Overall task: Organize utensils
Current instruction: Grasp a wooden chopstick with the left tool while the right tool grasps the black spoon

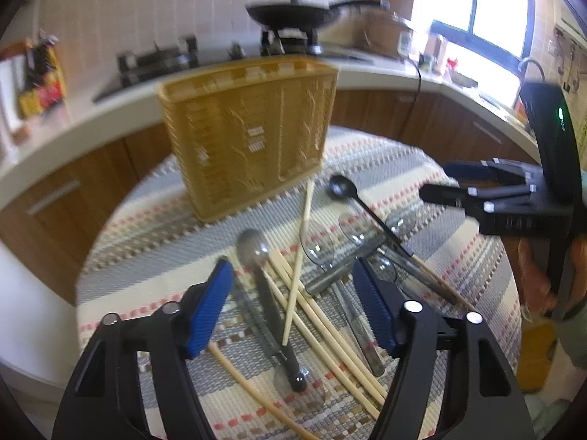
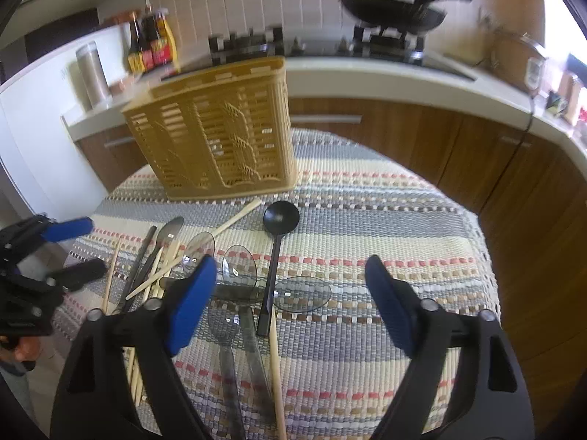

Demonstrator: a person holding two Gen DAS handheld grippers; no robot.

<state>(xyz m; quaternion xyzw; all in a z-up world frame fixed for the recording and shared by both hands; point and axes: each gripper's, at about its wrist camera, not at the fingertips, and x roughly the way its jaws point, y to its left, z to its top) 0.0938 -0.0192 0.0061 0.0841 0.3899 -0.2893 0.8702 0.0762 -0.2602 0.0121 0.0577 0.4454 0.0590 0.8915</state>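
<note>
hovering over the scattered pile, the left gripper (image 1: 293, 308) is held with its blue pads spread wide and nothing between them; the right gripper (image 2: 290, 308) is likewise spread and empty. the step in hand is judged to be the first pick: no utensil is seen lifted, and the yellow caddy (image 1: 247, 135) in the upper middle of the frame appears empty through its slats.

the utensils are found low in the centre of both frames, on the striped mat (image 2: 385, 220). in the left wrist view a grey spoon (image 1: 253, 249) and several chopsticks (image 1: 312, 308) are framed between the open pads, so one of these is judged the likely target. for the next move a descent onto a single handle is called for, with the jaws narrowed around it alone, since the chopsticks are crossed over one another and over the spoon's handle.

the black spoon (image 2: 279, 220) is shown fully only in the right wrist view, lying apart from the tangle with its bowl toward the caddy. clear plastic spoons (image 2: 238, 267) are also read more plainly there. the left wrist view alone shows the bright window (image 1: 473, 18) at upper right and the right gripper from outside, at the right edge. the caddy's compartments cannot be told from either view.
</note>
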